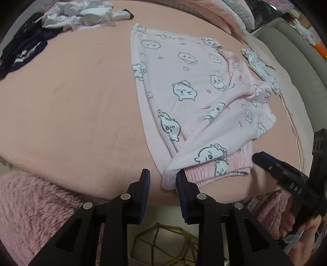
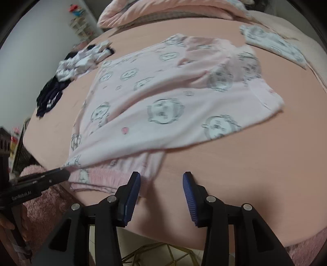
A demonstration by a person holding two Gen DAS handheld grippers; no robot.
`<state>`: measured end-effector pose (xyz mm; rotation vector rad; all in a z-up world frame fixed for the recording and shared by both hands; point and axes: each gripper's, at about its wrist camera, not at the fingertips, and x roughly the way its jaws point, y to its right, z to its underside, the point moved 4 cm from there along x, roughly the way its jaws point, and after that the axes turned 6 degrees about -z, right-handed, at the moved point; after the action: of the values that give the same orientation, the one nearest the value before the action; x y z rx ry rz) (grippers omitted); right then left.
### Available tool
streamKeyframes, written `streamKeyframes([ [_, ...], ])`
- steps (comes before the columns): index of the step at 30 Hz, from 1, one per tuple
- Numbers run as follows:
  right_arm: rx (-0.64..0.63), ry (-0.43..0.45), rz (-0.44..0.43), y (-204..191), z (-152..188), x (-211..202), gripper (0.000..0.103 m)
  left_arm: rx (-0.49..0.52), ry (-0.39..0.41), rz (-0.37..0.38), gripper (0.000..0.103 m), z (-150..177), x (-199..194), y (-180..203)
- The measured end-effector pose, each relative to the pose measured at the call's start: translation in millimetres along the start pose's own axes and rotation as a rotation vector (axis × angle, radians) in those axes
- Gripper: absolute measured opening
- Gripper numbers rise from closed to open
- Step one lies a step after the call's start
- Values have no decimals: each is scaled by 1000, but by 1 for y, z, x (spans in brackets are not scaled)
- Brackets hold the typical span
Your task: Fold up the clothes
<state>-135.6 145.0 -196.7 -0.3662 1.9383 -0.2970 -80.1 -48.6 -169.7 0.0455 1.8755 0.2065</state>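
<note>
Pink pyjama (image 1: pixel 196 96) lies flat on bed (image 1: pixel 81 106), waistband at near edge. Left gripper (image 1: pixel 163 180) at pyjama's near-left corner, fingers narrowly apart, cloth corner between them, unclear if pinched. Right gripper (image 2: pixel 161 184) just right of waistband, fingers apart, holding nothing. Crumpled clothes (image 1: pixel 77 16) beyond pyjama, far left.

Your pajama garment (image 1: pixel 196 98) lies spread on the bed (image 1: pixel 81 114), its waistband at the near edge. Beyond it to your left sits a heap of clothes (image 1: pixel 77 16). A smaller printed piece (image 1: pixel 259 67) lies apart on your right, pillows (image 2: pixel 163 10) behind.
</note>
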Motion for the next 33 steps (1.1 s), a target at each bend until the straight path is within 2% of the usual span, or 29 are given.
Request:
streamKeyframes([
  [2,88,36,-73,10,-3,-10,41,12,23,-17,24,-1,-10,7],
  [4,116,84,-149,8,-10,-19,41,57,65,-13,24,-6,-22,21],
  [7,43,86,-122,-6,-12,-14,43,104,68,15,24,-10,-19,41],
  [9,0,37,-105,-16,-7,3,43,111,46,31,24,-10,-9,49],
  [10,-15,-1,-93,-18,-3,13,43,110,33,19,24,-7,-4,46],
  [12,-43,-11,-70,-18,2,18,43,109,8,-4,24,-1,6,40],
  [15,-28,-20,-65,-8,-1,8,43,58,1,32,24,-2,3,27],
  [18,23,11,-39,17,-8,-9,43,65,14,68,24,-6,-6,32],
  [20,95,52,-42,37,-16,-23,43,107,37,115,24,-10,-15,49],
  [23,187,114,9,74,-26,-45,43,187,76,180,24,-20,-26,84],
  [28,274,147,39,124,-44,-60,43,332,87,264,24,-45,-16,160],
  [33,304,191,126,164,-57,-72,43,420,107,271,24,-69,16,230],
])
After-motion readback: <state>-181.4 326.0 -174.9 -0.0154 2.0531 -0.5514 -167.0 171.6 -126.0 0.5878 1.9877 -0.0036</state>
